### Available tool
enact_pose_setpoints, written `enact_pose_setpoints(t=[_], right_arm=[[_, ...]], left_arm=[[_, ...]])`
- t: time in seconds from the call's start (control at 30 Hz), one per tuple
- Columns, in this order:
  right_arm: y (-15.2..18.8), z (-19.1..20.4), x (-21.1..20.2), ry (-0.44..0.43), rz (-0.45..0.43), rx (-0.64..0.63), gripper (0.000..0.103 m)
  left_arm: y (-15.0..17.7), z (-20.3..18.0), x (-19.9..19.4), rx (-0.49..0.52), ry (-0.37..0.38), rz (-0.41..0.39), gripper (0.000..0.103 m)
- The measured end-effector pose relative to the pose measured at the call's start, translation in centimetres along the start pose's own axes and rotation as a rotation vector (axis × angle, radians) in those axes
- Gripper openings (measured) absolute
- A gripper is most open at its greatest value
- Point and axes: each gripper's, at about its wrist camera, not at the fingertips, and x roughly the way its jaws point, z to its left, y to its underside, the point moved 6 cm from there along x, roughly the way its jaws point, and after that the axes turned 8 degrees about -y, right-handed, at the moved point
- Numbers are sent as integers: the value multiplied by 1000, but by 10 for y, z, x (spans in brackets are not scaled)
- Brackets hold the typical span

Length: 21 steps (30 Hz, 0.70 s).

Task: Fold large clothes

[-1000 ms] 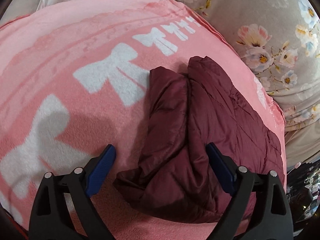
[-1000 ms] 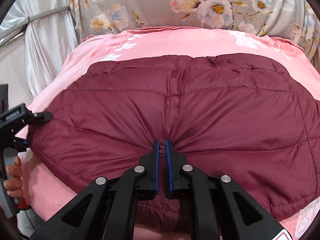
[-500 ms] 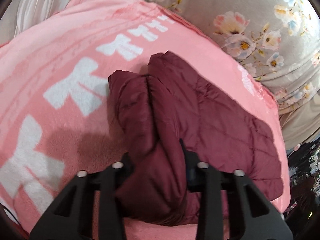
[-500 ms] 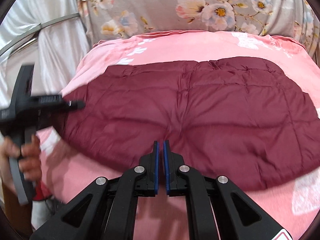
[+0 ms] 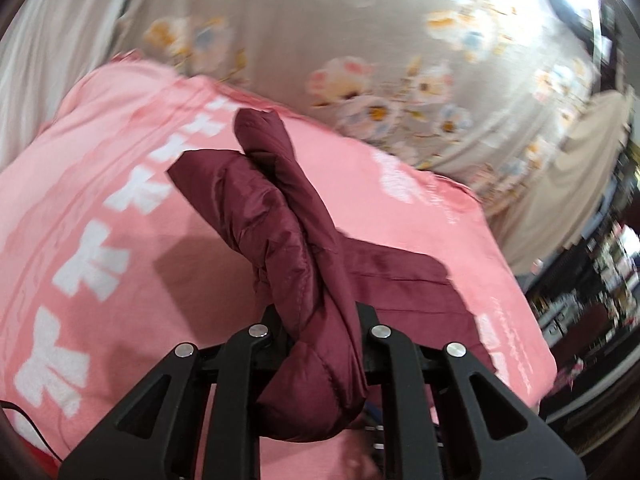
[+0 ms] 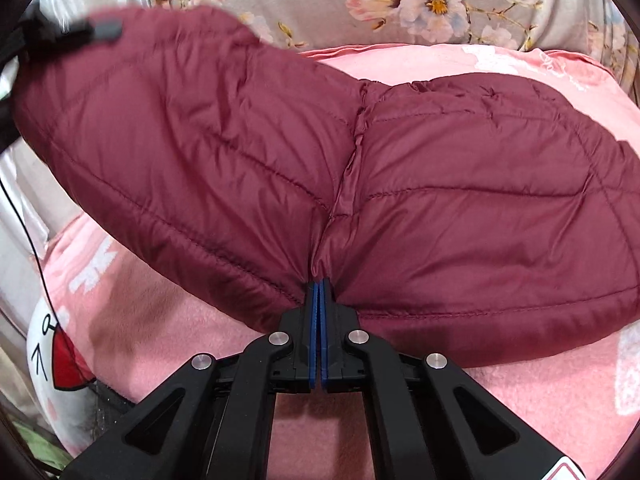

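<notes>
At the far left of the right wrist view, our left gripper (image 6: 60, 34) shows only as a blurred black tip against the raised end of the maroon puffer jacket (image 6: 360, 168). That end hangs clear of the pink blanket (image 6: 200, 344), which covers the bed under everything. Low at the left edge, a white cushion with a drawn face and a red patch (image 6: 52, 344) sits beside the blanket.

From the left wrist view we see the grip more closely: the left gripper (image 5: 320, 332) has a thick bundled fold of the jacket (image 5: 296, 248) between its jaws, which are closing on it, the padded cloth bulging out above and below the fingers (image 5: 244, 344). From there the jacket runs away as a narrow ridge toward its far end, while a flatter part lies on the blanket (image 5: 100, 208) to the right. White bow shapes (image 5: 92, 264) run in a row down the blanket's left half.

Further right, in the middle of the right wrist view, our right gripper (image 6: 319, 280) is clamped tight on the jacket's near edge at the centre seam, its blue pads pressed together over a thin pinch of fabric. To the right of it the jacket rests flat on the blanket. Behind the bed hangs a grey floral cloth (image 6: 440, 0).
</notes>
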Motion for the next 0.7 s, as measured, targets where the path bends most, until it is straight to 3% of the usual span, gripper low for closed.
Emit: enact_pose_setpoints(t=[0.2,0.33,0.53,0.7], right_arm=[[5,0,0,-19,-60,-15,0],[6,-4,-7,-53,-97,7,0],[14,-8,-62,-101,-128,42,0],[22,-51,-115,-35,-187,145,0]], left_arm=[[3,-84,1,154,97,2,15],[8,-131,22,214,135,31,14],[15,-182,53,281,147,67,13],[29,-209,83,311,146,125,13]])
